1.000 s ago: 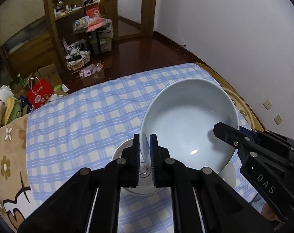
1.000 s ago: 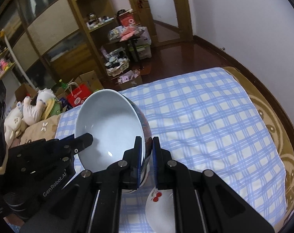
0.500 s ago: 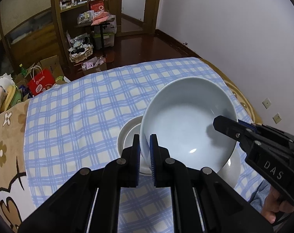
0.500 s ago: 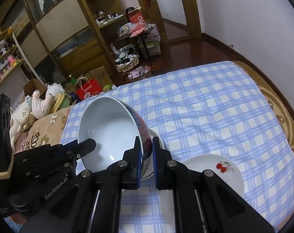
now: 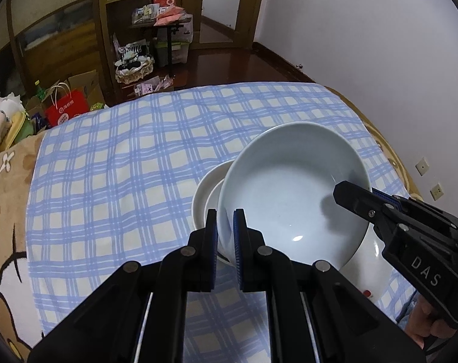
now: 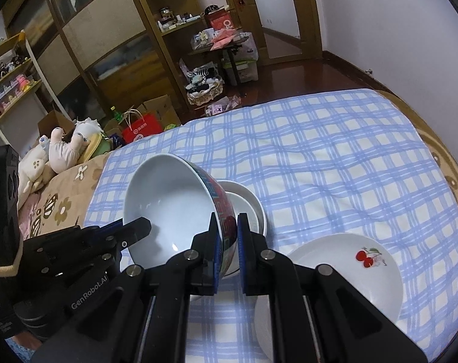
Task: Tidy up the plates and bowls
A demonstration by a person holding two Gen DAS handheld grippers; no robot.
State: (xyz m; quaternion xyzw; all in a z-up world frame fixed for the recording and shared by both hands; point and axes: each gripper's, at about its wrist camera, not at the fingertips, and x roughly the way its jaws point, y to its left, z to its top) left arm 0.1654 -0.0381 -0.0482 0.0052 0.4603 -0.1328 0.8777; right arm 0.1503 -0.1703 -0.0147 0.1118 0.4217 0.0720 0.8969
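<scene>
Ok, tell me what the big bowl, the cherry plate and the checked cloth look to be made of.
Big bowl: probably glazed ceramic; glossy pale inside with a sharp light glint, red and blue pattern on the outside.
Cherry plate: likely glazed ceramic too; smooth white sheen, printed cherries.
Checked cloth: woven fabric, matte, with soft wrinkles; which fibre, I can't tell.

Dim, cool indoor light from overhead. Small white glint low inside the large bowl point(image 5: 297, 237), with soft grey shadows of gripper fingers across its glaze. Strong fisheye bending toward black vignetted corners. Sharp over the checked cloth point(image 6: 334, 157); murky and dark around the far shelves point(image 6: 168, 21).
</scene>
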